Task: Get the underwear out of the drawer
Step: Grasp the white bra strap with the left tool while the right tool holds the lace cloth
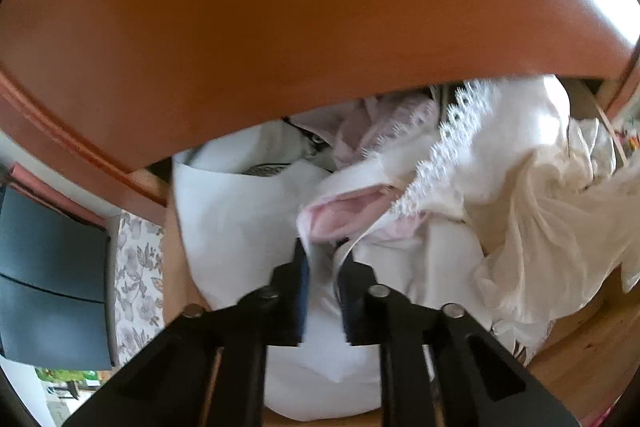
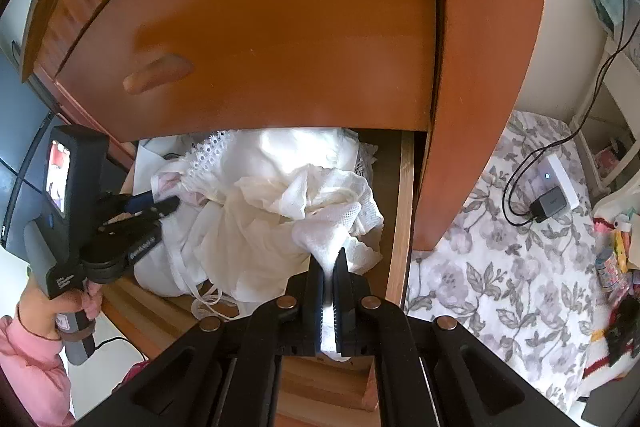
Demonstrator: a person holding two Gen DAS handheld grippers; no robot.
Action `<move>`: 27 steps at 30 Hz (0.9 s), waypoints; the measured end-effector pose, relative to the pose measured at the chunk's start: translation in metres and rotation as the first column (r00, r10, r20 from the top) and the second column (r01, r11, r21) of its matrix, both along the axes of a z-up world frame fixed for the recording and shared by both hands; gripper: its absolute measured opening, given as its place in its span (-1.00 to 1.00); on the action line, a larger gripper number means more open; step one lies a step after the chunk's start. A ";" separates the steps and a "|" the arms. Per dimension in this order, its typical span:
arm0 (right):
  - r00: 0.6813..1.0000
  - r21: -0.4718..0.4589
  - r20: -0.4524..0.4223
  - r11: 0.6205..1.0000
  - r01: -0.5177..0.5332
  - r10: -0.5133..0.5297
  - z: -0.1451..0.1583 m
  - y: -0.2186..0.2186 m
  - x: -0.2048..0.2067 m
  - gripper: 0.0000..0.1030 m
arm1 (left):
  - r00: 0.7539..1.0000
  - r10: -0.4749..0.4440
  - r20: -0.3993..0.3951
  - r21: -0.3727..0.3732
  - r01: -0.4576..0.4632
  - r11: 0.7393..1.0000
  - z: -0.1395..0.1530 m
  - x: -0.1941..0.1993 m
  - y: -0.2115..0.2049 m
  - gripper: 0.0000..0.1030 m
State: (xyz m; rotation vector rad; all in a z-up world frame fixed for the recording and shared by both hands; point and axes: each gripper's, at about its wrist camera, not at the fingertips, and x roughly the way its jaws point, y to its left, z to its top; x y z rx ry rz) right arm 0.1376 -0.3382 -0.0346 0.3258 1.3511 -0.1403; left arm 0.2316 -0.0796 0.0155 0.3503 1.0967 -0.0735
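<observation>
Both tools are clamped on cloth in the open wooden drawer (image 2: pixel 404 195): the left hand-held gripper (image 1: pixel 322 253) has nipped the white-and-pink underwear (image 1: pixel 340 211) at its edge, and the right hand-held gripper (image 2: pixel 330 267) is pinched tight on a mesh-textured white garment (image 2: pixel 328 231). The heap is soft, crumpled cotton with lace trim (image 1: pixel 452 147) and loose straps, so a lift would likely drag tangled neighbours out too. A thin edge grip may slip.

White lace-trimmed underwear (image 2: pixel 280 211), orange-brown drawer (image 2: pixel 402 211)
</observation>
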 end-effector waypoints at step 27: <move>0.976 0.021 0.211 0.999 0.049 -0.053 0.063 -0.005 -0.007 -0.93 | 0.992 0.117 0.040 -0.478 -0.083 0.874 0.022 -0.017 0.065 -0.96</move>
